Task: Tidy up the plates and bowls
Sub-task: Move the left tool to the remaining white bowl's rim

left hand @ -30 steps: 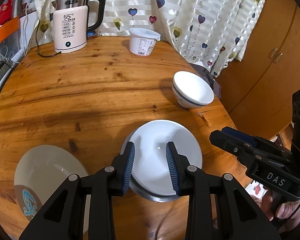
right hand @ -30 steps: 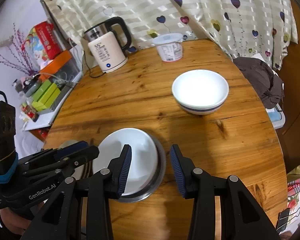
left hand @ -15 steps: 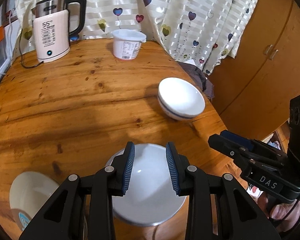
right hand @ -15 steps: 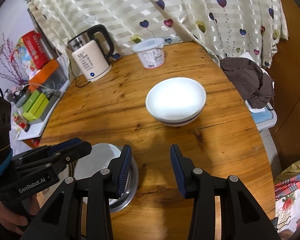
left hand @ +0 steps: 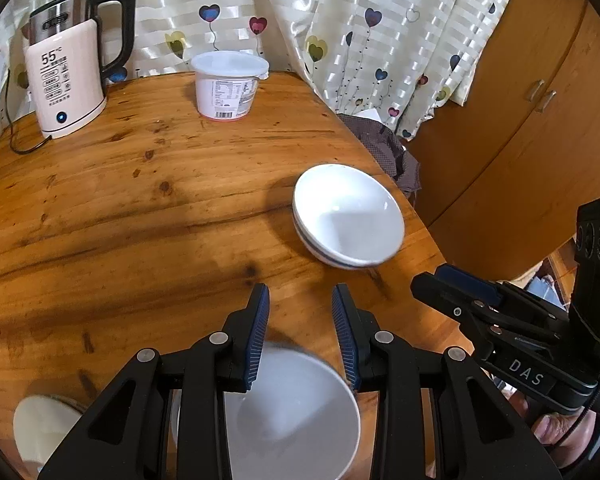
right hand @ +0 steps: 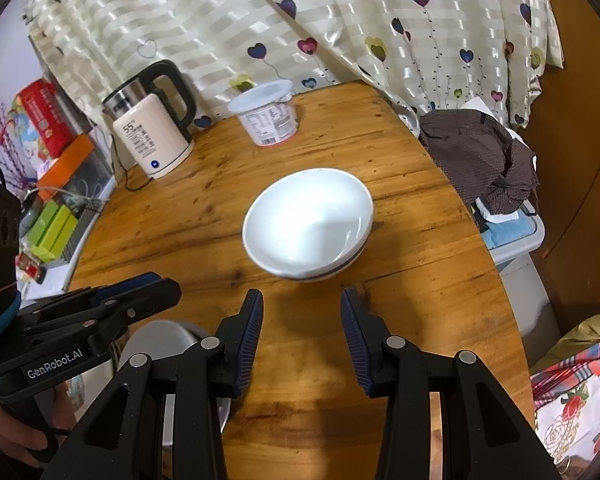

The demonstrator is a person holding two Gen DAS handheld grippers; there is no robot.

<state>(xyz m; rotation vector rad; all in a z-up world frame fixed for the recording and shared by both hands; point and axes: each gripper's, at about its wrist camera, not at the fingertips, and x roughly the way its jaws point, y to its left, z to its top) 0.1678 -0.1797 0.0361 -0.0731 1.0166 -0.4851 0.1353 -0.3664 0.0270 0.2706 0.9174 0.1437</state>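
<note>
A white bowl with a dark blue band (left hand: 348, 220) (right hand: 308, 224) stands upright near the right edge of the round wooden table (left hand: 140, 208). My left gripper (left hand: 300, 296) hovers open over bare wood just short of it, with nothing between its fingers. Under the left gripper's arms sits a second white bowl (left hand: 296, 412) (right hand: 160, 340), on a metal plate. A cream plate (left hand: 40, 428) lies at the bottom left. My right gripper (right hand: 302, 300) (left hand: 432, 280) is open and empty, directly in front of the banded bowl. The left gripper (right hand: 160, 286) shows to its left.
An electric kettle (left hand: 68, 76) with its cord and a lidded white tub (left hand: 228, 84) stand at the back by the heart-print curtain. A brown cloth (right hand: 480, 156) lies on a box past the table's right edge. A wooden cabinet (left hand: 540, 120) is to the right; boxes (right hand: 52, 228) to the left.
Both grippers moved forward and rightward across the table, closer to the banded bowl. The near white bowl and cream plate slid down toward the left view's bottom edge. Jaw gaps look unchanged.
</note>
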